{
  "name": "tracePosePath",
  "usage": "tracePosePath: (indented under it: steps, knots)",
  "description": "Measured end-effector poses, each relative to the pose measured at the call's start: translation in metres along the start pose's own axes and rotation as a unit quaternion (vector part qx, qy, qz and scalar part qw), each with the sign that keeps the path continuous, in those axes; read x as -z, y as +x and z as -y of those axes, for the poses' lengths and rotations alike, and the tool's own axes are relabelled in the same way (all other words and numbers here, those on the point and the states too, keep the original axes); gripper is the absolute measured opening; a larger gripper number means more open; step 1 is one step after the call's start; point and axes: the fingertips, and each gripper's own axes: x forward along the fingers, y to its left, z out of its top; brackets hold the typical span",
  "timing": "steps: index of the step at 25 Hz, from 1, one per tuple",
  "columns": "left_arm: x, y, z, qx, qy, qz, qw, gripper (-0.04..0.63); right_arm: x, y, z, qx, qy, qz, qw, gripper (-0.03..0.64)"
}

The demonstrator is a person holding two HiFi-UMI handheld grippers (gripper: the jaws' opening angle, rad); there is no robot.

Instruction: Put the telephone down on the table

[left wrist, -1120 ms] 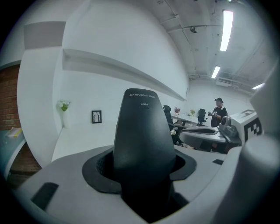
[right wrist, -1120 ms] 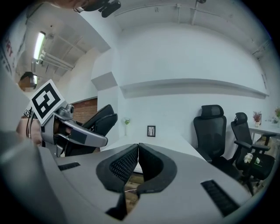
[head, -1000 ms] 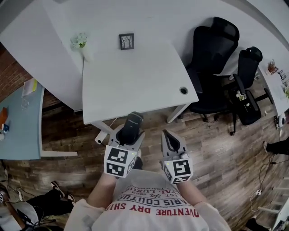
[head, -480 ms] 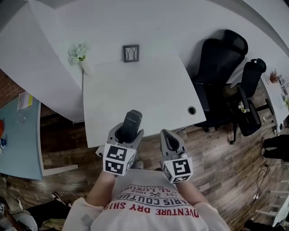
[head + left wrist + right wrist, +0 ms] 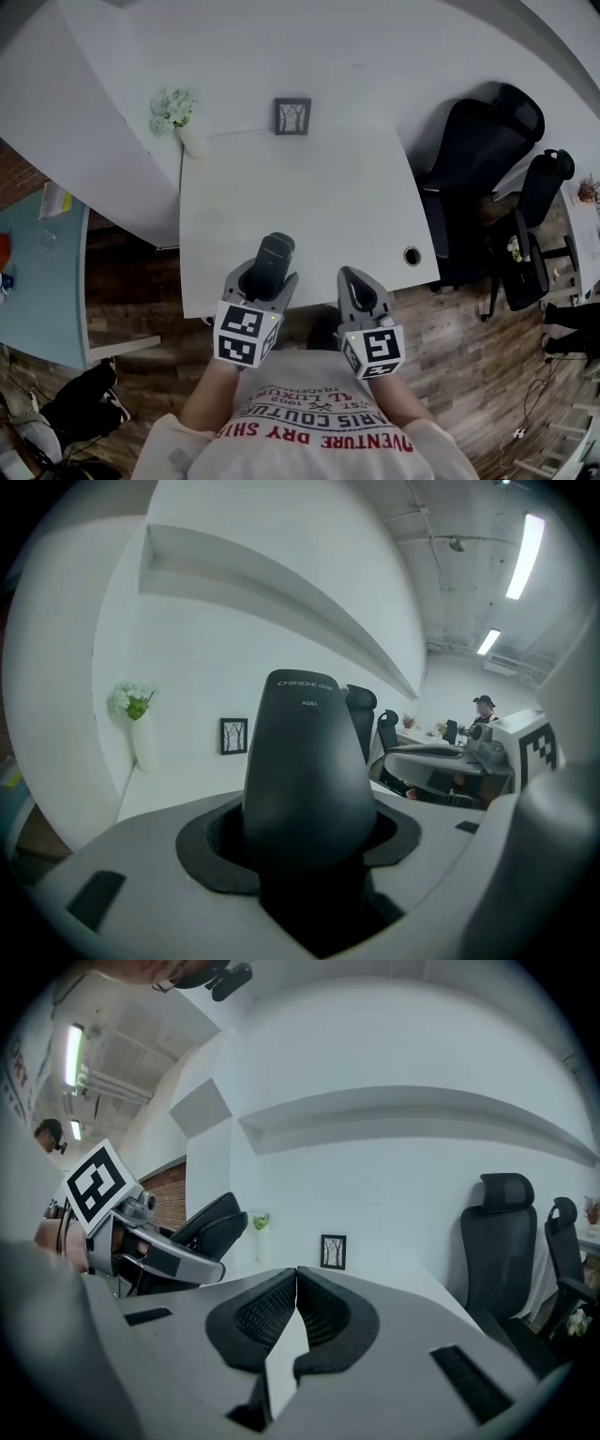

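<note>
Telephone (image 5: 309, 761) is black, and the left gripper view reads "CHINO-E" with "A061" under it near the top end. The head view can't resolve that print. Left tool (image 5: 309, 860) is clamped on the telephone's lower part, pads pressed on both sides and jaws held fairly wide by the body.

In the head view the telephone (image 5: 274, 255) sticks forward out of the left tool (image 5: 265, 277), over the near edge of the white worktop (image 5: 300, 197). Right tool (image 5: 359, 292) sits beside it, just short of that edge. The right gripper view shows the right tool (image 5: 296, 1283) with jaws closed together at the tips and nothing between them.

The shirt (image 5: 319, 427) has red print, upside down and only partly legible: "ADVENTURE DRY".

The worktop is mostly bare, with open room ahead of both tools. A small framed tree picture (image 5: 292, 115) stands at the far edge and a white vase of flowers (image 5: 178, 112) at the far left corner. A cable hole (image 5: 412, 255) is near the right edge.

Only the head view shows black office chairs (image 5: 478, 159) right of the worktop, the wood floor (image 5: 141, 309) and a pale blue table (image 5: 37, 272) at left. Only the left gripper view shows a distant person in a cap (image 5: 483, 705) and ceiling strip lights (image 5: 523, 555).
</note>
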Motion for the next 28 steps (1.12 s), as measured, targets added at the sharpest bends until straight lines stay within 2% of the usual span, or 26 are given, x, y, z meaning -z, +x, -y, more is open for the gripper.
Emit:
tracePosePath:
  steps: [8, 17, 22, 28]
  knots:
    - [-0.027, 0.055, -0.007, -0.059, -0.023, -0.008, 0.9980, 0.284, -0.014, 0.052, 0.060, -0.060, -0.005, 0.004, 0.998, 0.026]
    - [-0.064, 0.110, 0.005, -0.125, -0.058, -0.003, 0.9904, 0.284, -0.029, 0.099, 0.136, -0.121, -0.021, -0.004, 0.992, 0.026]
    - [-0.060, 0.128, 0.007, -0.149, -0.079, -0.018, 0.9855, 0.284, -0.027, 0.115, 0.155, -0.146, -0.023, -0.012, 0.989, 0.025]
    - [-0.042, 0.139, -0.006, -0.158, -0.098, -0.041, 0.9817, 0.284, -0.014, 0.129, 0.153, -0.154, -0.014, -0.027, 0.988, 0.025]
